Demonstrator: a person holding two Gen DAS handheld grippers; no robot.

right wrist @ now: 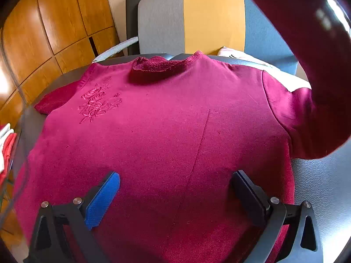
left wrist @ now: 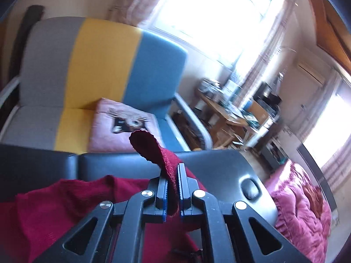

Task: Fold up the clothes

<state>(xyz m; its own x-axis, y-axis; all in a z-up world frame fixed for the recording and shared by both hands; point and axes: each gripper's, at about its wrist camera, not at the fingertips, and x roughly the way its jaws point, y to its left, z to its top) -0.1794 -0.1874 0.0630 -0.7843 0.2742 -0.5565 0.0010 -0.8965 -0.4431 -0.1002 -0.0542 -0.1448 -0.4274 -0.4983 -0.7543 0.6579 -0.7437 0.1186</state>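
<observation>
A dark red shirt (right wrist: 164, 120) with embroidered roses (right wrist: 96, 105) lies flat, collar away from me, on a black padded table (right wrist: 324, 175). My right gripper (right wrist: 175, 184) hovers open over the shirt's lower part, with its blue pad (right wrist: 105, 195) and black finger (right wrist: 248, 195) wide apart and nothing pinched. The shirt's right sleeve (right wrist: 307, 65) rises off the table toward the top of the right wrist view. In the left wrist view my left gripper (left wrist: 173, 171) is shut on the sleeve end (left wrist: 149, 146), which sticks out past the fingertips. The shirt (left wrist: 65, 208) hangs below it over the table (left wrist: 215, 168).
A grey, yellow and blue sofa (left wrist: 98, 61) stands behind the table with a folded pink garment (left wrist: 122, 125) on its seat. A pink quilt (left wrist: 302, 197) lies to the right and a cluttered desk (left wrist: 230, 109) stands by the window. Wooden cabinets (right wrist: 54, 32) and stacked clothes (right wrist: 6, 144) are at the left.
</observation>
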